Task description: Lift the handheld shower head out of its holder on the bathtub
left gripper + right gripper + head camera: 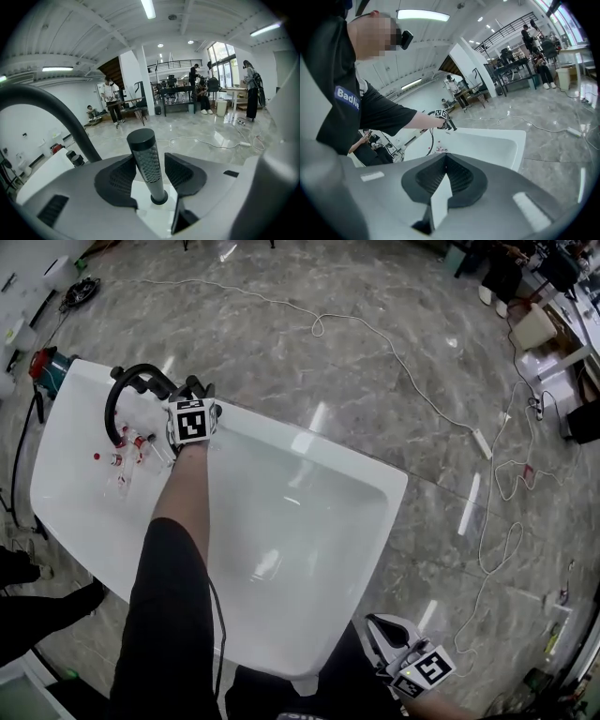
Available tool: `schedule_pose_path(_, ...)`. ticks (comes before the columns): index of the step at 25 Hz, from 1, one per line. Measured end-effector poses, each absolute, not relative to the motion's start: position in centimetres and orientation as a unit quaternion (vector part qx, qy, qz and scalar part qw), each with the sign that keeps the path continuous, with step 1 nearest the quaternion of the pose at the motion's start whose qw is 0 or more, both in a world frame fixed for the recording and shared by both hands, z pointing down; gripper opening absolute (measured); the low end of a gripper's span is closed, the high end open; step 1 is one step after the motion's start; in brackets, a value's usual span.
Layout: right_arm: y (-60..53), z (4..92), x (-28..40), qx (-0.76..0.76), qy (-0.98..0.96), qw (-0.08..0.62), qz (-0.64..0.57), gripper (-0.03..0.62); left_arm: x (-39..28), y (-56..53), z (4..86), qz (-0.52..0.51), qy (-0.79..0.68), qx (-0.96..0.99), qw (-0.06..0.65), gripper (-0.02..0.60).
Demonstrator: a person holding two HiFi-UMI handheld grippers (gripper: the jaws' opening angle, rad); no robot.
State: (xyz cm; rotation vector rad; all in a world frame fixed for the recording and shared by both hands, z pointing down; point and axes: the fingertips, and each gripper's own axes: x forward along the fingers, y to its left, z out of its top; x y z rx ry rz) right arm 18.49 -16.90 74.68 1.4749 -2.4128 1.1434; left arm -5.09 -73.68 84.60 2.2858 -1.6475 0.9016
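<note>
Head view: the left hand-held gripper (190, 397) reaches to the rim of the white bathtub (366, 474) at about 10 o'clock, beside a looping black hose (112, 399); small red-capped fittings (120, 448), too small to identify, lie on the ledge just below. The right hand-held gripper (380, 634) hangs at 5 o'clock, off the tub's near corner. Left gripper view: its jaws stand apart on either side of the upright black shower head (144, 157), which sits in its holder, the right pad apparently just clear of it. Right gripper view: the jaws are pressed together on nothing, the bathtub at 12 o'clock.
</note>
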Motion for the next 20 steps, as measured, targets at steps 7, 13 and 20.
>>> schedule_pose_path(7,-16.7,73.9,18.8,0.493,-0.786,0.035,0.371,0.000,-4.6,-72.8,83.8,0.319,-0.540,0.772,0.099,0.142)
schedule_pose_path(13,-18.0,68.9,16.4,0.476,-0.807,0.000,0.351,0.000,-4.1,-69.4,79.2,0.288,-0.539,0.787,0.084,0.138)
schedule_pose_path(20,-17.8,61.8,14.0,0.456,-0.832,-0.010,0.315,-0.002,-5.4,-64.1,70.8,0.243,-0.536,0.805,0.080,0.137)
